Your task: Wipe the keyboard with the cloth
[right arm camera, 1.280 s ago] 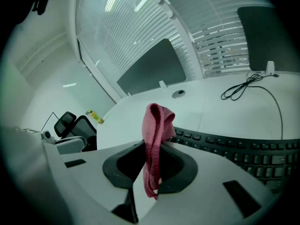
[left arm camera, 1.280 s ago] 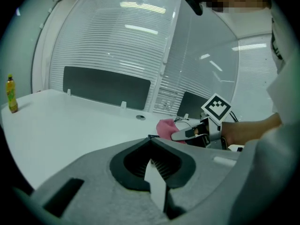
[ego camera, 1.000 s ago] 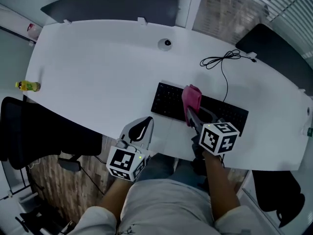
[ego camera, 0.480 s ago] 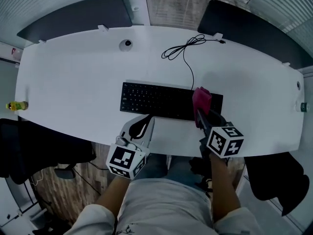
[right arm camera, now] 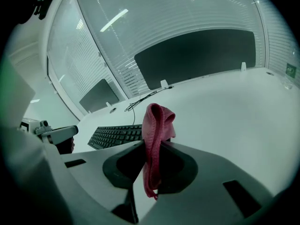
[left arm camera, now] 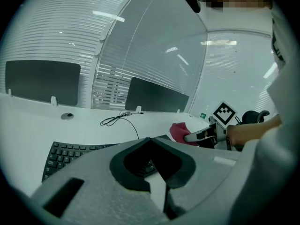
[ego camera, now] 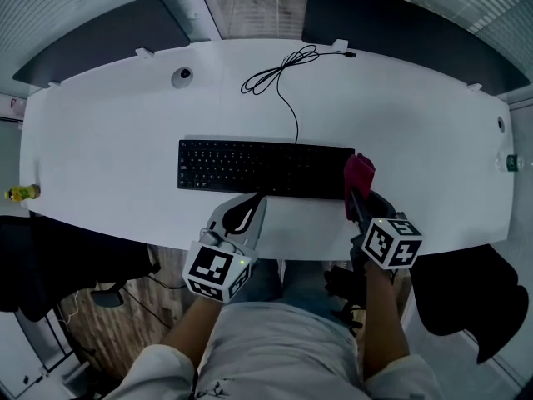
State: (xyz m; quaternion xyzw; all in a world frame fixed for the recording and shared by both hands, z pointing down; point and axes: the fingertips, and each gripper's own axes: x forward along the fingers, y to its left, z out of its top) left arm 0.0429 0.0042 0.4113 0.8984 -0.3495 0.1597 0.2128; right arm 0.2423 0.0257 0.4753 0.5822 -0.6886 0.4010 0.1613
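Cloth pinched in the clenched right gripper, bunched ahead of its tips. Swept within the last second from mid-keyboard to its right end. Probably one pass done, with a return stroke due. Left gripper closed on nothing, keyboard's near edge just beyond its tips.

The cloth hides the keyboard's right end, so contact there seems uncertain.

Nothing here can be read. The keyboard keys bear pale marks too small to make out (the marker cubes carry only black-and-white squares), and a small green sign is blurred.
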